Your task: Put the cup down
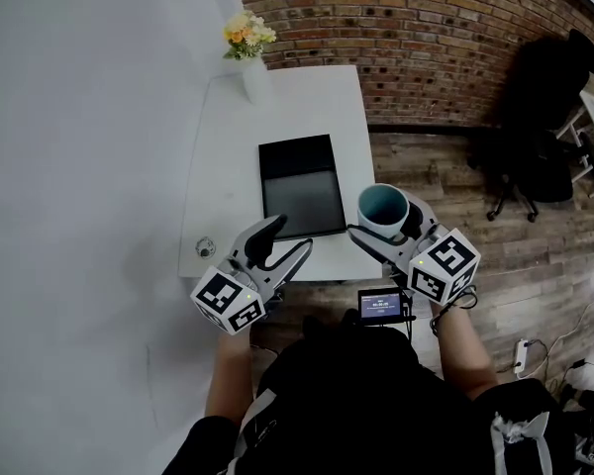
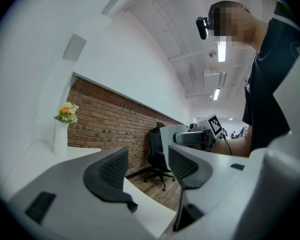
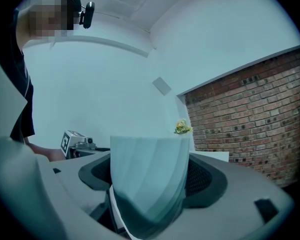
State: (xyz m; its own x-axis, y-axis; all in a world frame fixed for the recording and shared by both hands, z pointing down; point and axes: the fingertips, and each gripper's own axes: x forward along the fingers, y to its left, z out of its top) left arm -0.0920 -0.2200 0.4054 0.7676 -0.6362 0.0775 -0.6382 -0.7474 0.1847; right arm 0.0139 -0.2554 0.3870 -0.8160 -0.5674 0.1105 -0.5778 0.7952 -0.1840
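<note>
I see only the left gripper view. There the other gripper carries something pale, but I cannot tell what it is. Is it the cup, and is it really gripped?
Observer: Yes. In the right gripper view the cup stands between the jaws of the right gripper, and the jaws are closed on its sides.
Operator: Is the cup upright?
Observer: The head view says yes. Its mouth faces up, and the inside is teal.
Operator: What lies on the table near it?
Observer: A dark flat panel lies on the white table, just to the left of the cup.
</note>
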